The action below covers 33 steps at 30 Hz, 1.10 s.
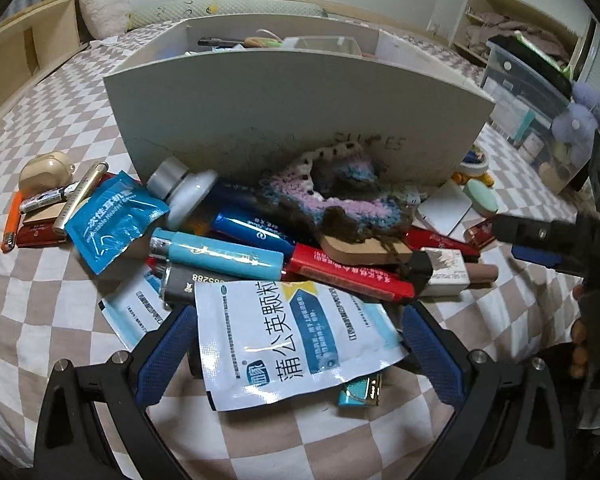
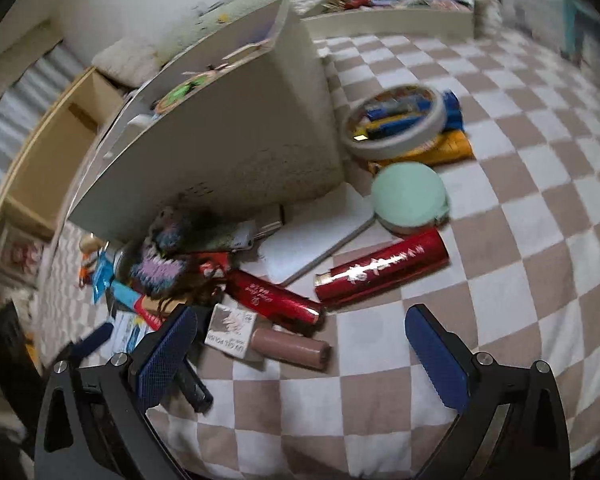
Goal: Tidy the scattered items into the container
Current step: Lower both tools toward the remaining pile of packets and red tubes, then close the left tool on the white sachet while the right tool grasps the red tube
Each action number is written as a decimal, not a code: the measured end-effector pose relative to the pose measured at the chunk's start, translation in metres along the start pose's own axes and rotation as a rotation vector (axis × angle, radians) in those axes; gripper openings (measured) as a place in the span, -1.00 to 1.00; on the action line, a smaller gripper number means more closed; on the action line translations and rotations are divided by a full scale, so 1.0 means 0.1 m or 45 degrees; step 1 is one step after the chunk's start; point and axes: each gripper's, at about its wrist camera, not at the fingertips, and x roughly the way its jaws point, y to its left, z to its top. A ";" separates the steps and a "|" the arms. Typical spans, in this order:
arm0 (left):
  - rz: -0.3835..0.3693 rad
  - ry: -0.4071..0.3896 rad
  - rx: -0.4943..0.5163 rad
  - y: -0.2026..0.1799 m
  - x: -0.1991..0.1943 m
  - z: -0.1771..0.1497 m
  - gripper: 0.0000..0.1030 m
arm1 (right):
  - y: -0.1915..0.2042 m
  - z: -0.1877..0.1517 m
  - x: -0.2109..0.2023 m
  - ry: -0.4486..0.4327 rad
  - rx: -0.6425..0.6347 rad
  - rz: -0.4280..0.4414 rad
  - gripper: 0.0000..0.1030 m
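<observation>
A pile of small items lies on the checked bedspread against the front wall of the white container (image 1: 300,108) (image 2: 228,140). My left gripper (image 1: 300,344) is open, its blue pads either side of a white-and-blue medicine sachet (image 1: 296,344) at the pile's near edge. Behind the sachet lie a light blue tube (image 1: 224,256), a red tube (image 1: 348,276) and a crocheted piece (image 1: 332,196). My right gripper (image 2: 300,340) is open, low over the bedspread, with a brown tube (image 2: 292,346) and a nail polish box (image 2: 230,330) just ahead of its left pad. Nothing is held.
Two red foil tubes (image 2: 380,268), a mint round compact (image 2: 410,194) and a tape roll (image 2: 394,120) lie right of the container. An orange lighter (image 1: 11,222) and a beige case (image 1: 46,170) lie to its left. A shallow tray (image 2: 388,16) sits farther back. Storage bins (image 1: 528,88) stand right.
</observation>
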 end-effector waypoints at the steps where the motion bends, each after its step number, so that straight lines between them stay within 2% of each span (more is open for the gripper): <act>1: 0.005 0.007 0.004 0.00 0.02 -0.01 0.97 | -0.05 0.00 0.01 0.008 0.033 0.008 1.00; 7: 0.025 0.025 0.005 0.03 0.11 -0.06 0.95 | -0.16 0.02 0.01 0.007 0.115 0.000 1.00; 12: 0.039 0.003 -0.013 0.09 0.09 -0.09 0.83 | -0.14 0.02 0.06 0.005 0.112 -0.027 1.00; 19: 0.156 -0.030 -0.007 0.28 0.06 -0.15 0.82 | -0.17 0.05 0.09 -0.030 0.097 -0.082 1.00; 23: 0.164 -0.035 -0.032 0.36 0.05 -0.18 0.83 | -0.25 0.06 0.04 -0.094 0.140 -0.070 1.00; 27: 0.162 -0.036 -0.054 0.43 0.04 -0.17 0.83 | -0.29 0.10 0.01 -0.111 0.158 -0.043 1.00; 29: 0.159 -0.035 -0.065 0.45 0.04 -0.16 0.83 | -0.26 0.14 -0.01 -0.110 0.131 -0.092 1.00; 31: 0.160 -0.035 -0.078 0.49 0.04 -0.15 0.84 | -0.19 0.21 -0.04 -0.112 0.055 -0.189 1.00; 33: 0.155 -0.035 -0.088 0.52 0.04 -0.15 0.86 | -0.13 0.27 -0.06 -0.098 -0.032 -0.227 1.00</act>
